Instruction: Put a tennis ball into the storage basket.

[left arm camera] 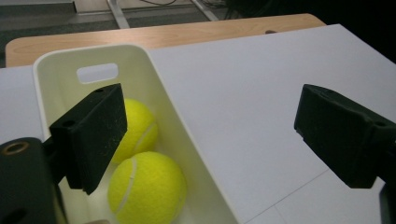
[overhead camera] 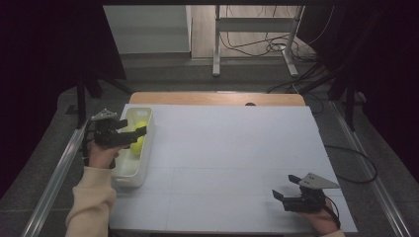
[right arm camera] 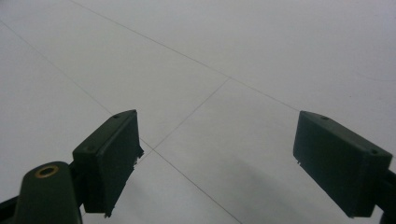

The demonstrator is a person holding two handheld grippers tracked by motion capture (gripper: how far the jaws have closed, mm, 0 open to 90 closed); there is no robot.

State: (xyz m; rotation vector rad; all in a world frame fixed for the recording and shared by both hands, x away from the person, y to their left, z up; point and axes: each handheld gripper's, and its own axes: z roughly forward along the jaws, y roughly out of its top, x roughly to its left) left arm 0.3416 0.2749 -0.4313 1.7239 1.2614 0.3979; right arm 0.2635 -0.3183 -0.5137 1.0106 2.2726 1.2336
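Note:
A white plastic bin (overhead camera: 144, 167) stands at the left edge of the white tabletop (overhead camera: 222, 148). Two yellow tennis balls lie in it, one toward the far end (left arm camera: 135, 126) and one nearer (left arm camera: 147, 186). My left gripper (overhead camera: 134, 132) hovers over the bin with its jaws wide apart and nothing between them. In the left gripper view one jaw hangs above the balls inside the bin (left arm camera: 154, 60) and the other over the bare table. Near the front right of the table my right gripper (overhead camera: 285, 186) is open and empty above the white surface (right arm camera: 210, 70).
A strip of wooden table edge (overhead camera: 217, 98) shows behind the white top. Metal rails (overhead camera: 57, 173) run along both sides of the table. Beyond it stand a white metal frame (overhead camera: 257, 29) and loose cables (overhead camera: 276, 47) on the floor.

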